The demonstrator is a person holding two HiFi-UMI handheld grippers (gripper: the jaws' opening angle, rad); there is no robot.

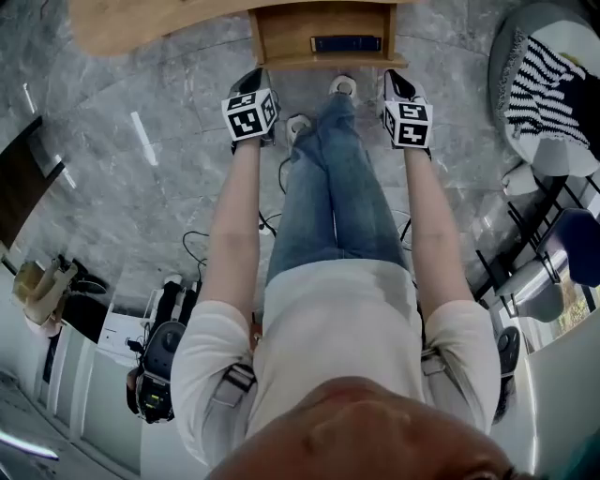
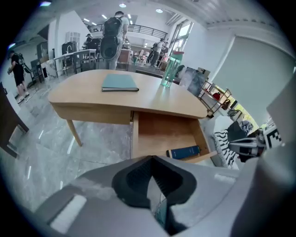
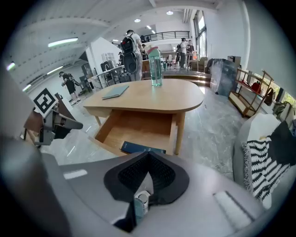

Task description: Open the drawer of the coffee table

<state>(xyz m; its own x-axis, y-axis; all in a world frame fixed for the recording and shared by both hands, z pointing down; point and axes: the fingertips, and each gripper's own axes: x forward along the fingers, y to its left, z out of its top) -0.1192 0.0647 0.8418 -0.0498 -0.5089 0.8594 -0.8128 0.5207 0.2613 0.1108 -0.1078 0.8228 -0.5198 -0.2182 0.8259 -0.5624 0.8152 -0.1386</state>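
While looking at the drawer (image 1: pixel 323 37), pulled well out from under the wooden surface (image 1: pixel 141 23), see a blue book (image 1: pixel 346 43) lying inside by the front wall. On top, find a teal notebook (image 2: pixel 119 83) and a green bottle (image 2: pixel 169 71), apart. Nearer, clear of the drawer, note left tongs (image 2: pixel 151 162) and right tongs (image 3: pixel 147 155), both pressed together on nothing, flanking the person's legs (image 1: pixel 328 178).
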